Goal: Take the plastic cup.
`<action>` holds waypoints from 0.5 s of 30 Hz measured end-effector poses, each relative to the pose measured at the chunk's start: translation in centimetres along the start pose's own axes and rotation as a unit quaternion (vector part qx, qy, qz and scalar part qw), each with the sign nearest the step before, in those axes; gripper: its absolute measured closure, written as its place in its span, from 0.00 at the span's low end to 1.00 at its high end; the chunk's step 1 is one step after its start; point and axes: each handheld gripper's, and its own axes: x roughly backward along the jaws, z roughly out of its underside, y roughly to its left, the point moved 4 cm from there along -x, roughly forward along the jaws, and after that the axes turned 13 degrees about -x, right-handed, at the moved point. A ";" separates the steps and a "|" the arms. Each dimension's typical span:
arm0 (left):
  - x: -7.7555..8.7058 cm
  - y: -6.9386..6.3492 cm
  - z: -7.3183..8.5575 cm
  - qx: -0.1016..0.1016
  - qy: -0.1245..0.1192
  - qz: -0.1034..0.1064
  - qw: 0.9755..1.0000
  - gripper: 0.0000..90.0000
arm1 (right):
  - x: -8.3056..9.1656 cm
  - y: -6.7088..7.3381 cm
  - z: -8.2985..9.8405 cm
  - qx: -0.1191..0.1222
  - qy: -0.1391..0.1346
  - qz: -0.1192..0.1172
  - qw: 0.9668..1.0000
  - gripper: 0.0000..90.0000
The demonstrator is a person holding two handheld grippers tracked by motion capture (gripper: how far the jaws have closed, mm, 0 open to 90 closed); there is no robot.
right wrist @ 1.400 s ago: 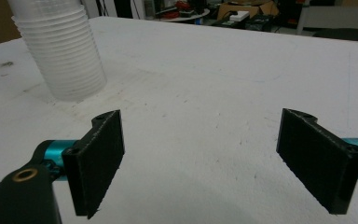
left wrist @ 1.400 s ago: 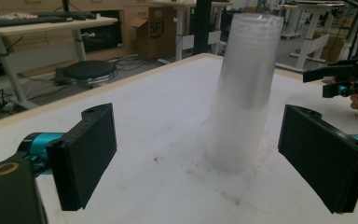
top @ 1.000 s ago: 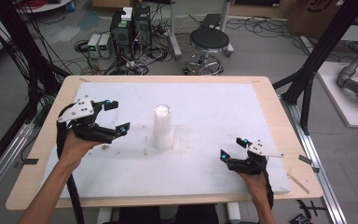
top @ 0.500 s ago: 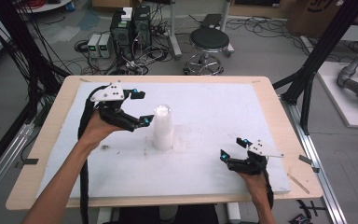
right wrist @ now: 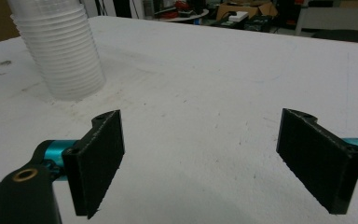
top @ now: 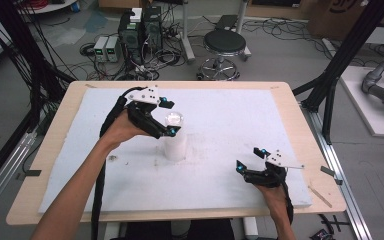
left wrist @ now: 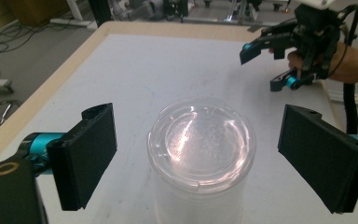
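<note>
Forearms come in from the near edge of the counter (top: 290, 105), which is covered by a white sheet. The left forearm stretches forward and inward toward the middle, and the left tongs (top: 166, 117) hang beside the top of a stack of clear plastic cups (top: 175, 137), jaws spread on either side of its upper rim. In the left gripper view the two black pads (left wrist: 88, 154) stand well clear of the stack (left wrist: 200, 154), one on each side, with gaps showing between pad and plastic; they do not press on it. The view looks down on the closed round end of the topmost cup, so the cups appear to stand upside down; nothing can be seen inside.

The right hand (top: 275, 192) lies low near the near right corner of the counter, its right tongs (top: 250, 159) pointing toward the middle, well apart from the stack. Their jaws are spread too, and in the right gripper view only bare white sheet lies between the pads (right wrist: 98, 154), with the ribbed stack (right wrist: 60, 51) standing farther off.

The stack stands upright near the middle of the counter, a little toward the left edge. The sheet around it bears a few small dark marks. Nothing stands between the left tongs and the cups. Beyond the far edge, on the floor, are a round stool (top: 224, 45) and boxes with tangled cables (top: 140, 32).
</note>
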 end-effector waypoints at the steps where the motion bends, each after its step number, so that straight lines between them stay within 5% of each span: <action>1: -0.1 0.1 0.1 0.001 0.003 0.003 1.000 0.13 | 0.0 0.0 0.0 0.000 0.000 0.000 1.000 0.17; 7: -1.2 -0.1 1.0 0.004 0.039 0.032 0.999 0.13 | 0.0 -0.1 0.0 0.001 -0.001 0.000 1.000 0.17; 15: -1.9 -0.1 1.5 0.013 0.061 0.037 0.997 0.15 | 0.0 -0.1 0.0 0.001 -0.002 -0.001 1.000 0.17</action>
